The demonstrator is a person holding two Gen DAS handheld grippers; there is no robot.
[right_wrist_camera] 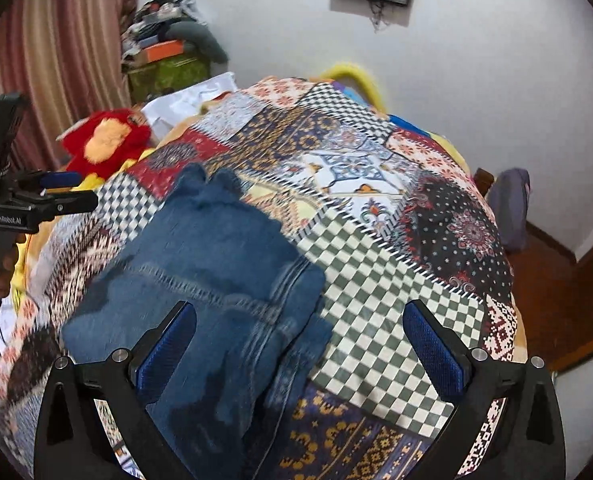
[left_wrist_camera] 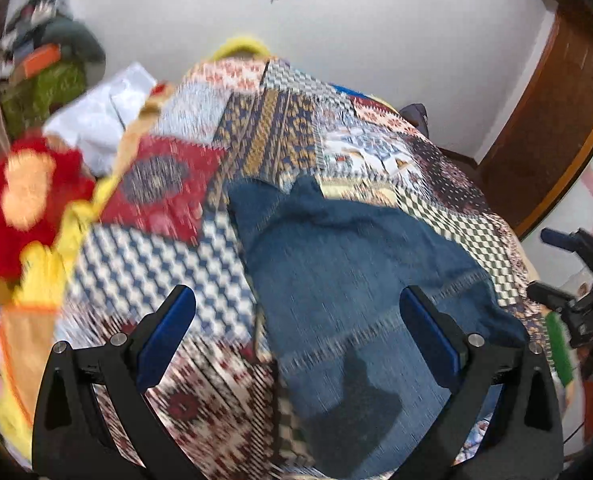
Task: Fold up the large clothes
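On the bed's patchwork-print quilt (left_wrist_camera: pixel 168 240), left of centre in the right view, lies the heavy blue denim garment (right_wrist_camera: pixel 216 264), partly folded, its seams thick. Both the left claw (left_wrist_camera: pixel 298 340) and right claw (right_wrist_camera: pixel 298 348) hang spread and empty above it — each would do well to pinch a stiff hem corner, then carry the fold over flat.
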